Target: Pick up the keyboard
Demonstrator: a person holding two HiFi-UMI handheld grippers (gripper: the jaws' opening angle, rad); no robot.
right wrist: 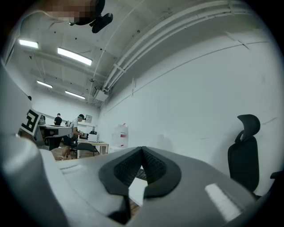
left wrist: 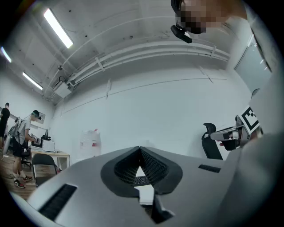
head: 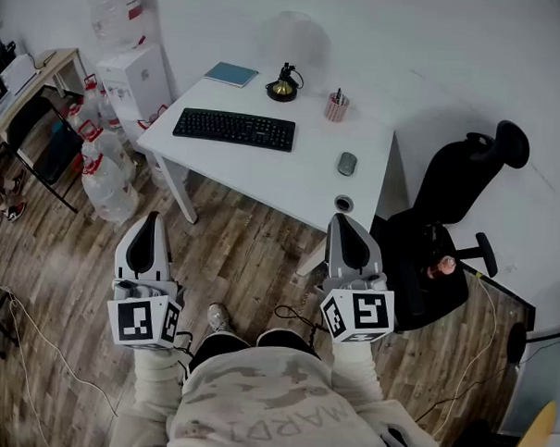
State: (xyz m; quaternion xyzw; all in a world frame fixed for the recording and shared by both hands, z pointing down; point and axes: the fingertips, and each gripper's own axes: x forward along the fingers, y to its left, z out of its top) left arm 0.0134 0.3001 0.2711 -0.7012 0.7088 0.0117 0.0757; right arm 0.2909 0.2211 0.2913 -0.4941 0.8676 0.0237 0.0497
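White counter [head: 310, 178] holds the keyboard [head: 234, 129] well ahead; left gripper [head: 150, 223] and right gripper [head: 347, 225] (fingers [left wrist: 153, 166] clenched, empty) should open before reaching its 2 ends.

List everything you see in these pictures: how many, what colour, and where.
desk: one, white, centre, by the wall
keyboard: one, black, desk's left part
mouse: one, grey, right of the keyboard
notebook: one, blue, desk's far edge
pen cup: one, pinkish, far right of desk
office chair: one, black, right of the desk
water jugs: several, clear, on the floor left of the desk
floor: wood planks
left gripper: grey, shut, empty, short of the desk
right gripper: grey, shut, empty, near the desk's corner
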